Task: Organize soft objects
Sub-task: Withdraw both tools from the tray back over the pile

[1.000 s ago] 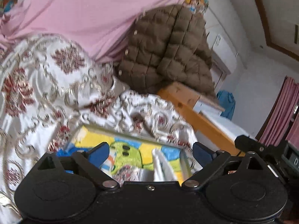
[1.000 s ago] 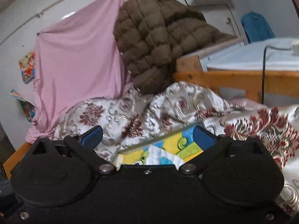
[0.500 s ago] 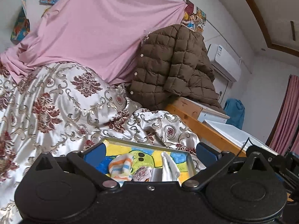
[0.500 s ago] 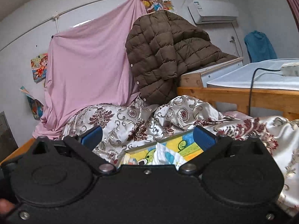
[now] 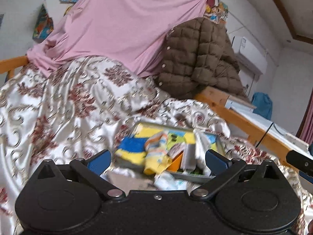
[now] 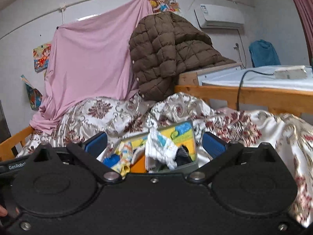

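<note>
Socks ahead of your left gripper look light and floppy; both grippers, right included, gape empty, so pinch a bunched fold.

Pink sheet and air conditioner on white wall.

white satin bedspread: maroon florals; hung sheet: plain pink; quilted jacket: brown; striped sock: yellow-orange-white
</note>
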`<state>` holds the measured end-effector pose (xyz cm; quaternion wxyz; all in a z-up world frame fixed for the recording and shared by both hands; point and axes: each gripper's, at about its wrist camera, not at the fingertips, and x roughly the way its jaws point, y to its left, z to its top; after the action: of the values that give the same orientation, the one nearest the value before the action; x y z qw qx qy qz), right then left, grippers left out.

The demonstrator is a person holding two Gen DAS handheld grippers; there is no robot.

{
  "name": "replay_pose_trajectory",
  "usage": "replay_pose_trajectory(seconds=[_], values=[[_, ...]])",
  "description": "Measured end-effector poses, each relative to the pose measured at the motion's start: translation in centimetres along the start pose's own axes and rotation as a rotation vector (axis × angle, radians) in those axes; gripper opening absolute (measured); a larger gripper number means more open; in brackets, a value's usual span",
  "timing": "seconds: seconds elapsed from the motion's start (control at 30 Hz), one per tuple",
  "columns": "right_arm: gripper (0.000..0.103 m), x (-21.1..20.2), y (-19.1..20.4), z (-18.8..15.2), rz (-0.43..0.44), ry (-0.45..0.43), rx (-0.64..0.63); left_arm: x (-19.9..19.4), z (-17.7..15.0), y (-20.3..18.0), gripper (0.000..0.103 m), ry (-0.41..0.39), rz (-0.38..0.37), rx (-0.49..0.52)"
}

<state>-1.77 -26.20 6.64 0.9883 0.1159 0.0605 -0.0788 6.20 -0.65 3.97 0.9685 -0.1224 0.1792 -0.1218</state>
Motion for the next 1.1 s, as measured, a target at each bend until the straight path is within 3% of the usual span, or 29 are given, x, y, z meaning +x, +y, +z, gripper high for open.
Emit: replay_pose_trajectory(seconds=[0.3, 0.53, 0.7, 0.97, 1.1], values=[[0.103, -2.3, 0.5, -3.5, -0.069, 0.133, -0.037, -1.9, -2.9, 1.5, 0.102, 0.086, 0.053, -0.005], [0.103, -2.8, 1.2, -7.0, -0.146, 0.296, -0.056, -1.8, -5.2, 1.0, 0.102, 0.201, 0.108, 0.058], [0.102, -2.1, 1.5, -9.1, -0.126, 0.422, -0.044, -1.3, -6.3, 0.8, 0.102, 0.283, 0.099, 0.089], [0.102, -2.0, 2.2, -10.4, -0.138, 0.483, -0.046, -0.4, -7.2, 0.7, 0.102, 0.359, 0.110, 0.104], [0.102, -0.4, 1.9, -10.7, -0.145, 0.528, -0.030, 0.3, -8.0, 0.3, 0.102, 0.433, 0.106, 0.144]])
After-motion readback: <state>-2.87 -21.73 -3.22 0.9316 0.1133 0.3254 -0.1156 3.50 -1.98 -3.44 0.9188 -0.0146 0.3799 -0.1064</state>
